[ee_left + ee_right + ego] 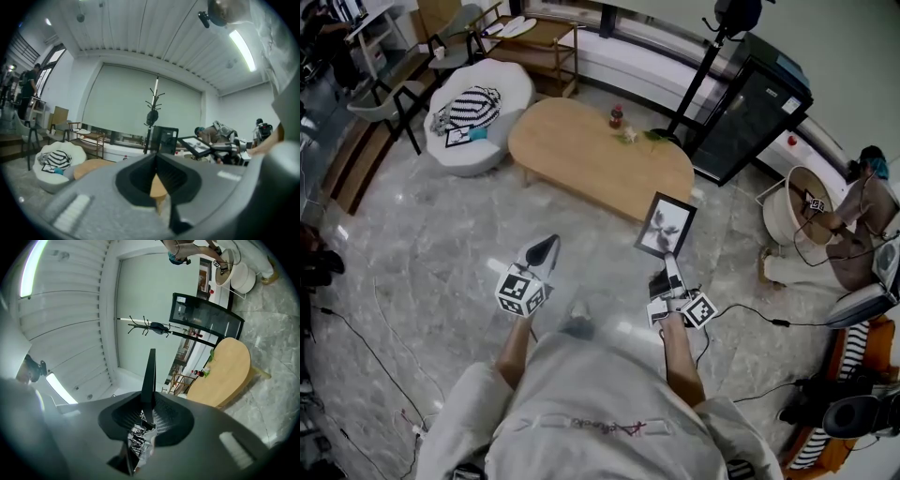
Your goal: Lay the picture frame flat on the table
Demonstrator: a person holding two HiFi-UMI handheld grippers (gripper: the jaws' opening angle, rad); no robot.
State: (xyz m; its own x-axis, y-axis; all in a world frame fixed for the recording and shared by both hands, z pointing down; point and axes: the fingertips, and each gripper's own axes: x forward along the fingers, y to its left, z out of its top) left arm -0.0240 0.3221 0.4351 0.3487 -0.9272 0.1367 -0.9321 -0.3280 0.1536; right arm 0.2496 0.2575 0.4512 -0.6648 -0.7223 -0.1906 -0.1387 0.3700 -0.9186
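Note:
A black picture frame (666, 228) with a pale print hangs upright over the marble floor, just short of the near edge of the oval wooden table (600, 155). My right gripper (672, 257) is shut on the frame's lower edge. In the right gripper view the frame (150, 376) stands edge-on between the jaws, with the table (225, 373) ahead to the right. My left gripper (549, 244) is to the left of the frame, shut and holding nothing, its tips meeting in a point (156, 155). The left gripper view shows the frame (197, 145) off to the right.
On the table's far side stand a small red bottle (616, 116) and a green sprig (628, 136). A white round seat with a striped cushion (478, 112) is at the left, a black cabinet (750, 117) at the right. A person (862, 216) sits at the far right. Cables (759, 314) cross the floor.

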